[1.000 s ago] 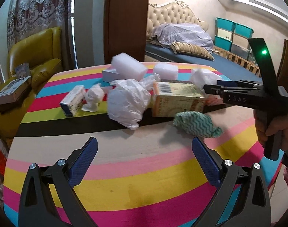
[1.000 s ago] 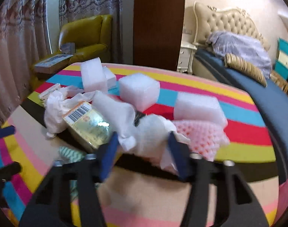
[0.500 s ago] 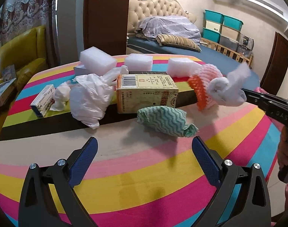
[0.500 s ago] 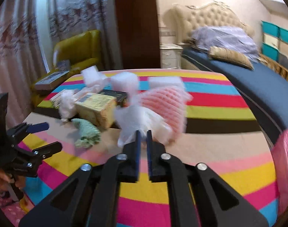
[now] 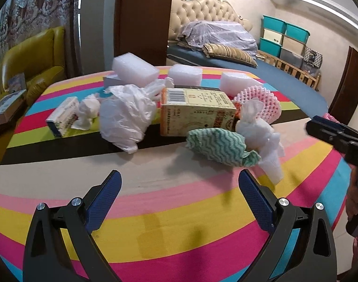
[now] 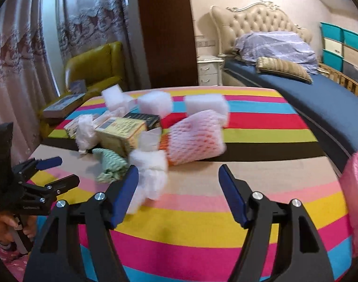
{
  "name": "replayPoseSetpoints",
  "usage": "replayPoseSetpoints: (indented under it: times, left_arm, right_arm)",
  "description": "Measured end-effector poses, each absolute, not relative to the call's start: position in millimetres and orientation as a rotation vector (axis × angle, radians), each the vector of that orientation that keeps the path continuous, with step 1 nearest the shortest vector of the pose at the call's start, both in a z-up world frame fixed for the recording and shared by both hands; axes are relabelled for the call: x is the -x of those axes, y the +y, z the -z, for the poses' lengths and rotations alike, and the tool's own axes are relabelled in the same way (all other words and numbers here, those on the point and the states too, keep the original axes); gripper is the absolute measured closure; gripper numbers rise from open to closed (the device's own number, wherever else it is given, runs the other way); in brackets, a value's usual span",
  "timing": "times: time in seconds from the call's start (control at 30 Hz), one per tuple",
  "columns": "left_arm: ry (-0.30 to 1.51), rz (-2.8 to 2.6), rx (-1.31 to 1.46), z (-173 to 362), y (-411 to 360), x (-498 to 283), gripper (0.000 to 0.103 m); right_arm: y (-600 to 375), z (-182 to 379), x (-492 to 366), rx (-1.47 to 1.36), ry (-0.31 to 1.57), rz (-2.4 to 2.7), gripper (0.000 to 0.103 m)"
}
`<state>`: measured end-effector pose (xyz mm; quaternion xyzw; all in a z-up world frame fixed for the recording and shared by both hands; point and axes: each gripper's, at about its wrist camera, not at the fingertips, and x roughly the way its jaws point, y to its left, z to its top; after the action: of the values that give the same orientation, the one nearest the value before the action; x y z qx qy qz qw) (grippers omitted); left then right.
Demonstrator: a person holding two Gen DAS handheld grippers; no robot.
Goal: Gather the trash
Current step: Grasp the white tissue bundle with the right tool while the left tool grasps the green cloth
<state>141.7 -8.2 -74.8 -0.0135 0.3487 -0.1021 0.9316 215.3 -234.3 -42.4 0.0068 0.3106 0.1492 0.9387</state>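
My right gripper (image 6: pixel 177 185) has just been opening, its jaws wide and holding nothing; the white wad (image 6: pixel 148 176) lies on the table just beside its left finger. Step, I judge: gathering trash near the pink bag (image 6: pixel 356 199). Next: regrip the wad.

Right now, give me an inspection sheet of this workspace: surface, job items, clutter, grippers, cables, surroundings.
Surface: striped tablecloth, near half bare.
Job's things: white foam wrap lying loose by the green wavy cloth; pink foam net; yellow carton; white plastic bag; foam blocks; small box.
Clutter: pink bag at the table's right edge.
Grippers: left gripper open, empty; right gripper jaws just opened, wrap beside its left finger, not pinched.
Cables: nothing seen.
Surroundings: bed, yellow armchair, curtains, storage bins.
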Motion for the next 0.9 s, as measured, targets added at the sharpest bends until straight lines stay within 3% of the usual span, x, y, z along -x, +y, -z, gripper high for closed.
replayPoseSetpoints:
  times: [0.27,0.3,0.37,0.43,0.53,0.9]
  left_arm:
    - [0.699,0.172,0.078,71.4,13.9,-139.0,0.008]
    - [0.699,0.175,0.082,70.9,13.7,-139.3,0.008]
    - [0.698,0.183,0.08,70.8,11.5,-138.9,0.008]
    - [0.698,0.193,0.072,70.1,6.2,-138.3,0.008]
    - [0.699,0.201,0.071,69.2,-3.5,-141.0,0.008]
    - [0.717,0.175,0.07,69.2,-60.4,-167.9,0.008]
  right_arm:
    - [-193.4,70.4,-255.7,-0.019,0.771,-0.345,0.04]
    - [-190.8,73.1,-258.6,-0.016,0.783,-0.347,0.044]
    - [-186.7,78.6,-263.5,-0.012,0.811,-0.348,0.067]
    - [-185.8,80.4,-260.7,-0.013,0.819,-0.378,0.082]
    - [-192.9,70.2,-242.5,0.01,0.743,-0.377,0.087]
    - [-255.0,39.8,-194.1,-0.043,0.597,-0.286,0.087]
